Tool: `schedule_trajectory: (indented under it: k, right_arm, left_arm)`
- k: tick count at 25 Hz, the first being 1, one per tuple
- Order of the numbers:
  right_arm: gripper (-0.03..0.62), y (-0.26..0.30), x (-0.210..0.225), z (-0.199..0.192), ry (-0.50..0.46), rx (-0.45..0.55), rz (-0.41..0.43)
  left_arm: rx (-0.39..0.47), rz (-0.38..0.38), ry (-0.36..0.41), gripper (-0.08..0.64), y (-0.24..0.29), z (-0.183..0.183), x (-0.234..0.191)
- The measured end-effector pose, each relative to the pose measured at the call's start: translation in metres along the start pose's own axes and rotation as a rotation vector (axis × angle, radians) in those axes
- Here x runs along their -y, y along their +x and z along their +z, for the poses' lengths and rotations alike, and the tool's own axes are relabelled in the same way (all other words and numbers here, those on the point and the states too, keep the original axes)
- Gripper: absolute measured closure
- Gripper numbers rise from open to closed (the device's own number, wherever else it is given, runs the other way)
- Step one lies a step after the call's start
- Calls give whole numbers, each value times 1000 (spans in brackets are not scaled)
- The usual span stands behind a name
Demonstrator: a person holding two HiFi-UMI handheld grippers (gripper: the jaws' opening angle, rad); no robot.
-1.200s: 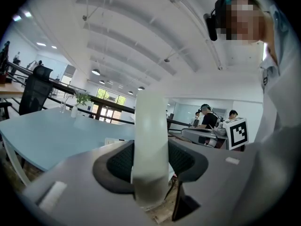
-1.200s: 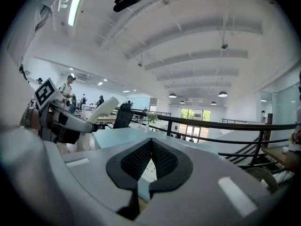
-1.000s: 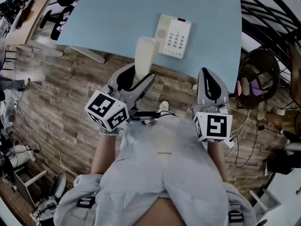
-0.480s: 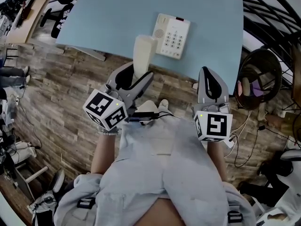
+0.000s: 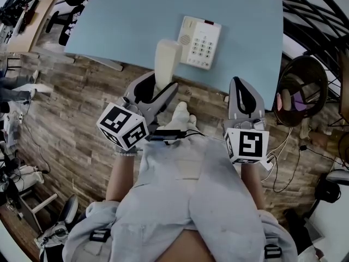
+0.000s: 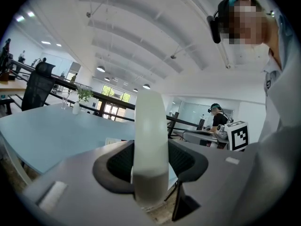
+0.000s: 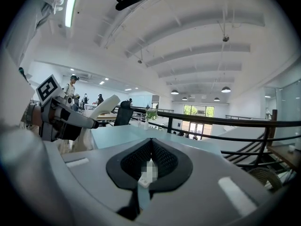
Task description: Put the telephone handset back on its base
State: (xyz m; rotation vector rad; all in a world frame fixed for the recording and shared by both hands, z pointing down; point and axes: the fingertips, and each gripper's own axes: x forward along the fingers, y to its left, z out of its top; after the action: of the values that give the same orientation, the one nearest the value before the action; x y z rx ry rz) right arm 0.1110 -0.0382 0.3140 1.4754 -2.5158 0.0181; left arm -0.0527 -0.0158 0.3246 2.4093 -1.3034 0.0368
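Two grippers hover nearest, above the person's pale grey trousers (image 5: 191,184) and the brown wood-plank floor (image 5: 71,119). The left gripper (image 5: 159,94) has its jaws clamped on the lower part of the cream, rounded plastic telephone handset (image 5: 166,64). The handset stands roughly upright between them, and its upper end shows against the near edge of the pale blue bench (image 5: 125,21). The right gripper (image 5: 240,86) hangs to the side with its jaws pressed together and nothing between them, well apart from the handset. Farther out on the bench lies the cream rectangular telephone base with a grey keypad (image 5: 200,42). Nothing rests on its left side beside the round speaker grille, and the handset is near it but not touching. By my reading the task is about half done. The handset is picked up and firmly held, but it has not yet been carried over the base. What remains is to bring it forward and slightly right, tip it from upright to lie flat along the vacant side of the base, lower it until it seats, and then let the jaws part. The right gripper seems to have no part to play unless the base needs steadying.
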Motion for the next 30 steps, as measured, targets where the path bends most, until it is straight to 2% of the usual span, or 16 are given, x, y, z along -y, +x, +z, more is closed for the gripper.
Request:
schedule_trajectory:
  k: [30]
  right_arm:
    - [586, 54, 20, -7, 38, -74, -70]
  left_arm:
    - [-86, -29, -54, 348, 63, 8, -53]
